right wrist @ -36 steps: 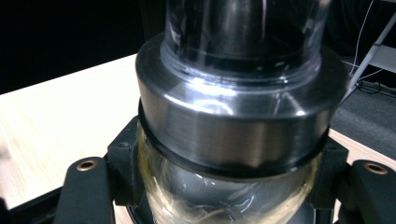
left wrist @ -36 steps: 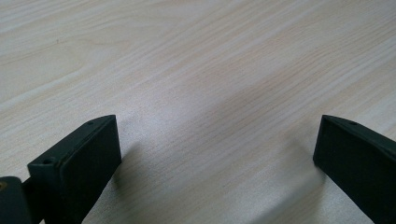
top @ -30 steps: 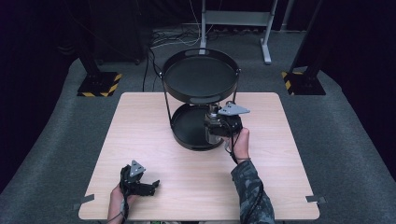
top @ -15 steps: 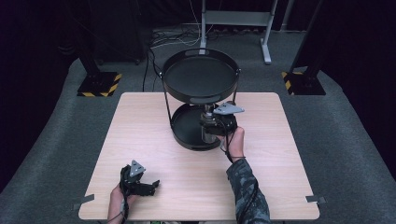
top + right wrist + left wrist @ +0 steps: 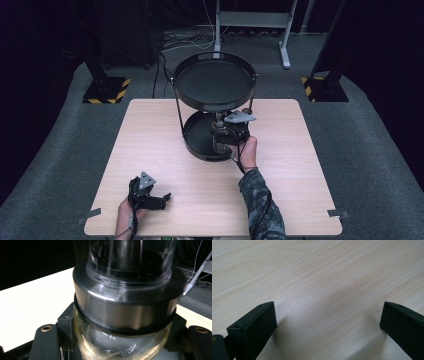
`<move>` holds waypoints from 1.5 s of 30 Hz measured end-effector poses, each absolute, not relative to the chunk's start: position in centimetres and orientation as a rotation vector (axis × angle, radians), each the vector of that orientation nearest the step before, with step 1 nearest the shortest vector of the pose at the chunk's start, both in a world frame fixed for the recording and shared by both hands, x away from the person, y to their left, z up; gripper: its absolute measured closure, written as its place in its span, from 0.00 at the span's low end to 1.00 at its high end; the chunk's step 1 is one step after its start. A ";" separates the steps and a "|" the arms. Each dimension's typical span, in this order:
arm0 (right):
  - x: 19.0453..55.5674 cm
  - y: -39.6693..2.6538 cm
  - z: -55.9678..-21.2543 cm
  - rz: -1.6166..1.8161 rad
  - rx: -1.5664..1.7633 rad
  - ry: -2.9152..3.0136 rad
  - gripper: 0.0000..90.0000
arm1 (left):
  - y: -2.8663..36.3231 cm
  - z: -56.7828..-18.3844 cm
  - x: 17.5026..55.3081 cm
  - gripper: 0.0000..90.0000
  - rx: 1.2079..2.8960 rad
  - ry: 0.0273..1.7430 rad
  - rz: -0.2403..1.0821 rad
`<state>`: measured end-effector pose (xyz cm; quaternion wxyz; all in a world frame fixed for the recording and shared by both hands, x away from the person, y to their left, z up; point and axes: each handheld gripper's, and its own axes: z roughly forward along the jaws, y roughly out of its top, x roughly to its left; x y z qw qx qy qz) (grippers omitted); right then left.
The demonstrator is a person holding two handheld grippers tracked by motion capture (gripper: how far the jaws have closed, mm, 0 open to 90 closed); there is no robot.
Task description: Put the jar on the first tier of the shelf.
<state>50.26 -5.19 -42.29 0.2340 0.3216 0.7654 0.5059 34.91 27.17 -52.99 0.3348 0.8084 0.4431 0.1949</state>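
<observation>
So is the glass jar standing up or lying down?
Standing up. The glass jar sits upright between the right gripper's fingers, its metal band level, over the stand's lower tray.

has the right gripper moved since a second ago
Yes, slightly. In the high view the right gripper, shut on a glass jar, has shifted left, deeper over the lower tray of the two-tier stand, under the top tray.

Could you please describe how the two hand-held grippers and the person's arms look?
Both are black. The left hand-held gripper and the right hand-held gripper each carry a grey three-cornered plate. The jaws are flat black blocks. A black cable trails along the camouflage sleeve on the right arm.
</observation>
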 end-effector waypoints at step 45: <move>52.8 -3.2 -45.2 1.361 0.968 2.084 0.34 | 27.2 -53.0 34.9 0.01 2.110 1.156 0.507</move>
